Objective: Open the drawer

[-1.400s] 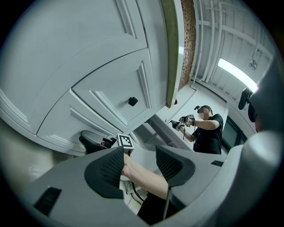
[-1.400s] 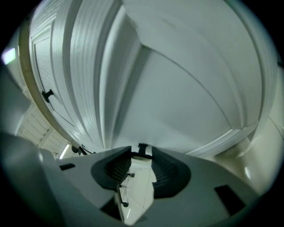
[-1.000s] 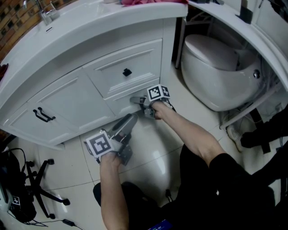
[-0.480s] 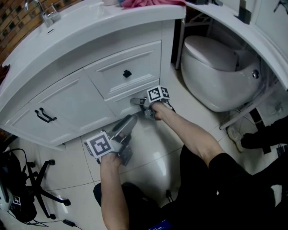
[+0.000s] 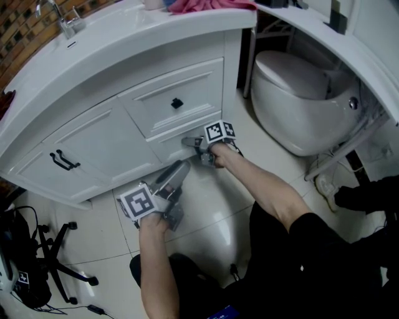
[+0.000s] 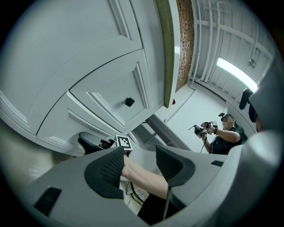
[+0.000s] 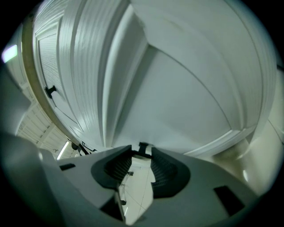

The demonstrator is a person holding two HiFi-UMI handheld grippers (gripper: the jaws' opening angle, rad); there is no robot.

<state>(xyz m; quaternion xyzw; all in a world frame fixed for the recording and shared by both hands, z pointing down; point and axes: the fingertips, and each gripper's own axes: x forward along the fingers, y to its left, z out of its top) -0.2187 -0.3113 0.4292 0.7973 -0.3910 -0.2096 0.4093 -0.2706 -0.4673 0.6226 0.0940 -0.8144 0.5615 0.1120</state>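
While the left hand-held gripper hung empty with jaws apart, the right hand-held gripper sat clamped on the small knob of the lower drawer, at 11 o'clock of it, low in the vanity. Rigid and likely light, the drawer should slide out by that knob. Its front ran from 8 to 2 o'clock, facing 5.

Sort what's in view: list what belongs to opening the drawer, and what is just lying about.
For the job:
- lower drawer
- its black knob, gripped by the right gripper

Just about:
- left gripper, open and empty
- upper drawer
- toilet
- pink cloth
- tap
- black wheeled base
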